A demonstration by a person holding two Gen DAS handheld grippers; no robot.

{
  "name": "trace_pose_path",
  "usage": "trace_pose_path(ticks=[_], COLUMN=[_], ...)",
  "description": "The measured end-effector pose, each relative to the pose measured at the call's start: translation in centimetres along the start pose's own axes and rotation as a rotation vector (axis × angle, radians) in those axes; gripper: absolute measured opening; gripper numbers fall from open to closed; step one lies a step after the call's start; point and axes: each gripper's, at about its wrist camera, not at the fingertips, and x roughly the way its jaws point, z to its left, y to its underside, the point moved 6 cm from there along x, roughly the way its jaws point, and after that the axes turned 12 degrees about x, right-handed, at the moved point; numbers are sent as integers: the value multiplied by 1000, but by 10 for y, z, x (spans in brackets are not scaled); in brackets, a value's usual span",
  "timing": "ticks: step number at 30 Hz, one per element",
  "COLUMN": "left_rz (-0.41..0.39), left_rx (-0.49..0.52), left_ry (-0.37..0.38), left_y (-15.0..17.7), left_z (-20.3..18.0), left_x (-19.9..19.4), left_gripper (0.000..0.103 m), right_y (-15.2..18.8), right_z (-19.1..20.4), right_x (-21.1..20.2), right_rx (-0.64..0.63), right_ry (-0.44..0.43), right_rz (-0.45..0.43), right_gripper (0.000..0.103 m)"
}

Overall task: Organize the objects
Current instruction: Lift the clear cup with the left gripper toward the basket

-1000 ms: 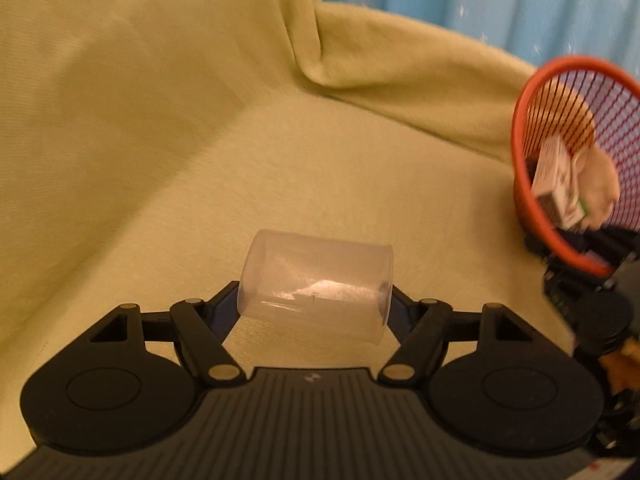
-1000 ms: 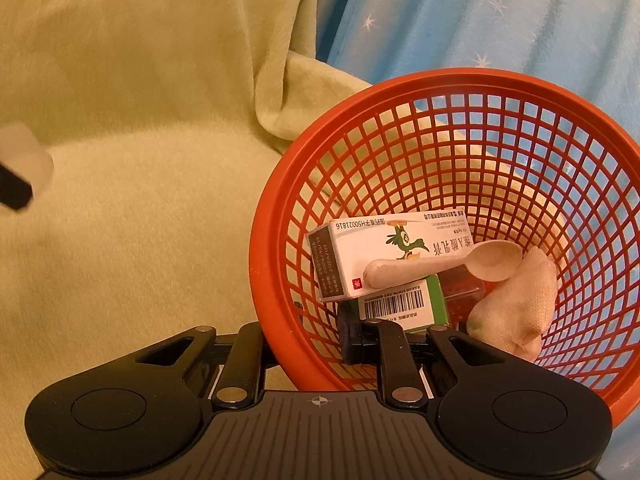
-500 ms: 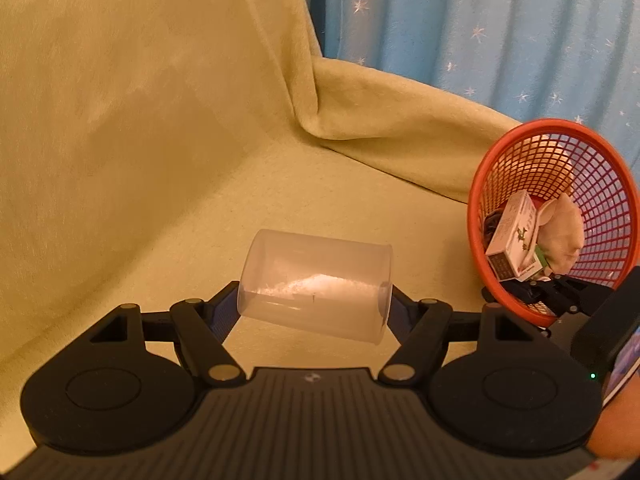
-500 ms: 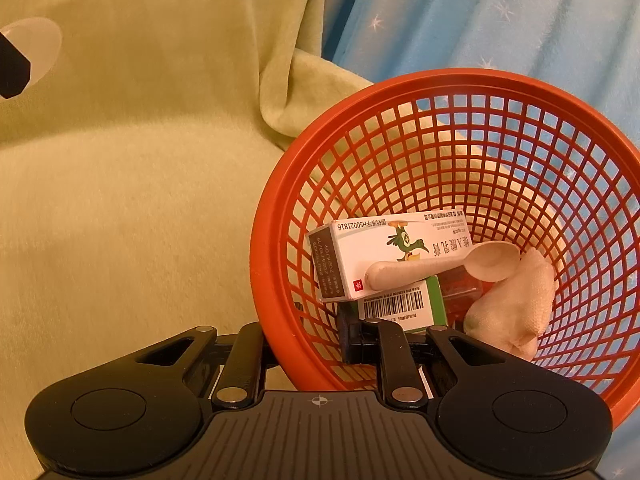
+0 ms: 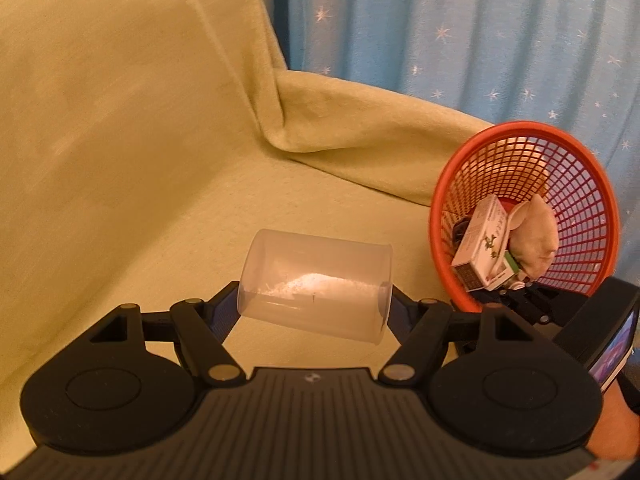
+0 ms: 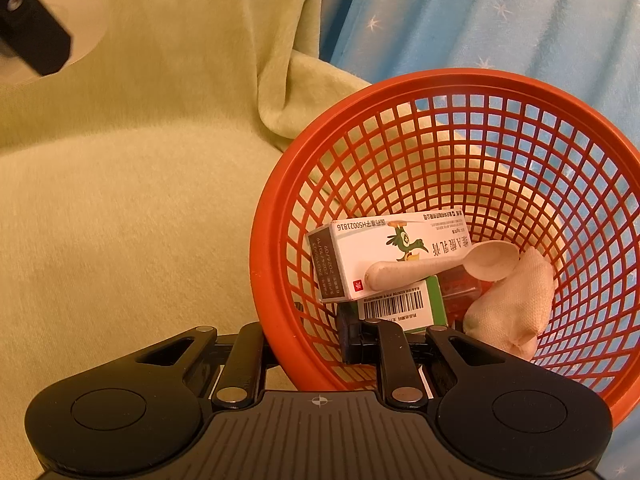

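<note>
The clear plastic cup (image 5: pixel 316 284) lies on its side at lower centre of the left wrist view, clamped end to end by the left gripper (image 5: pixel 314 304), base against one finger and open rim against the other. It looks light, thin-walled, slippery and easily squashed, so this lengthwise hold seems safer than pinching its wall. At the right edge the right gripper (image 6: pixel 316 340) pinches the near rim of the tilted red basket (image 6: pixel 280 208), which holds a white box (image 6: pixel 400 248), a spoon (image 6: pixel 440 266) and a cloth pouch (image 6: pixel 512 304), above the yellow-green sofa cover (image 6: pixel 120 220).
</note>
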Motion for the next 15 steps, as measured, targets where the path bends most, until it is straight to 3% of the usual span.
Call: trace_pose_path(ticks=[15], left_rz=[-55], left_rx=[200], left_ry=[173], left_y=[-63], left_z=[-67], left_x=[16], left_gripper=[70], right_y=[0], right_z=[-2], right_x=[-3], right_rx=[5], right_ry=[-5], right_rz=[-3], right_gripper=[15])
